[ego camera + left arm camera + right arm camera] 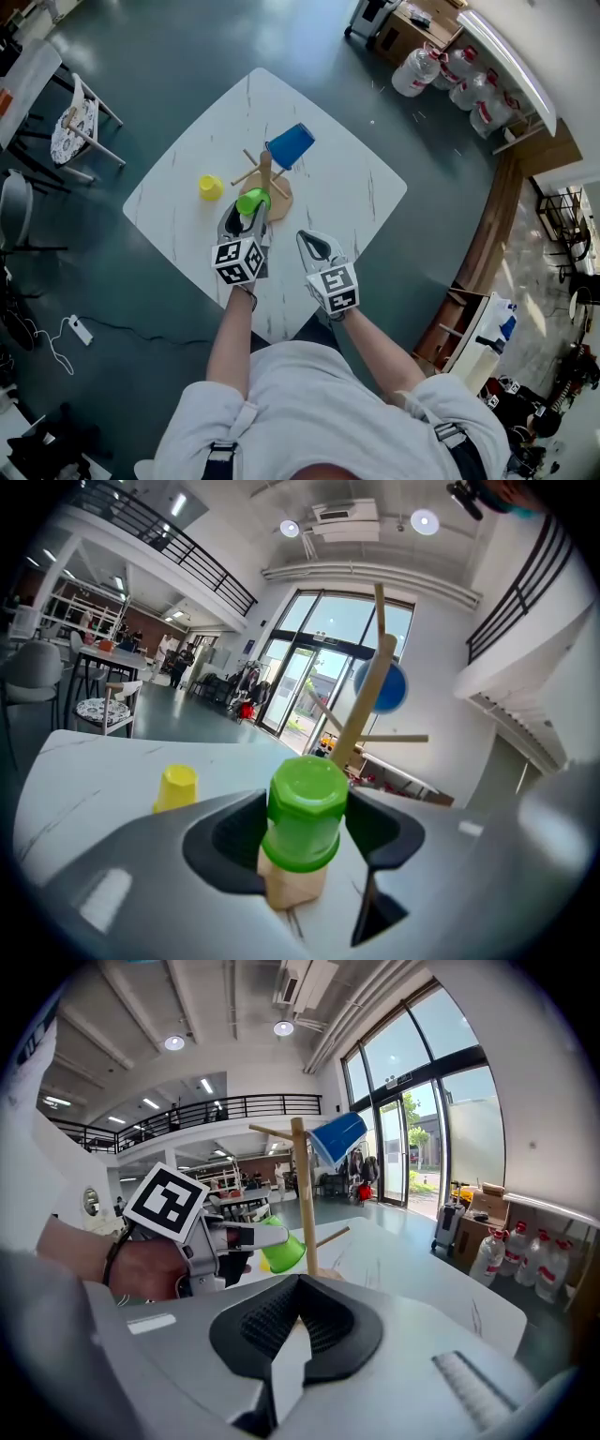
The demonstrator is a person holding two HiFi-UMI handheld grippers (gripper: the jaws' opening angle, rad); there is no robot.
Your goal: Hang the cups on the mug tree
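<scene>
Left tool [247, 217]: clamped on green cup [306, 810]
Right tool [298, 1324]: together, empty
Wooden tree [266, 174]: blue cup [291, 146] at 1 o'clock

Open tabletop [352, 192] right of mug tree [265, 171]

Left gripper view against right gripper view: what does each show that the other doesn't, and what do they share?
Only the left gripper view: its pads pressing the green cup head-on, and a clear look at the yellow cup. Only the right gripper view: the left gripper from outside, the right gripper shut and empty, water bottles. Both: green cup, mug tree, hung blue cup.
</scene>
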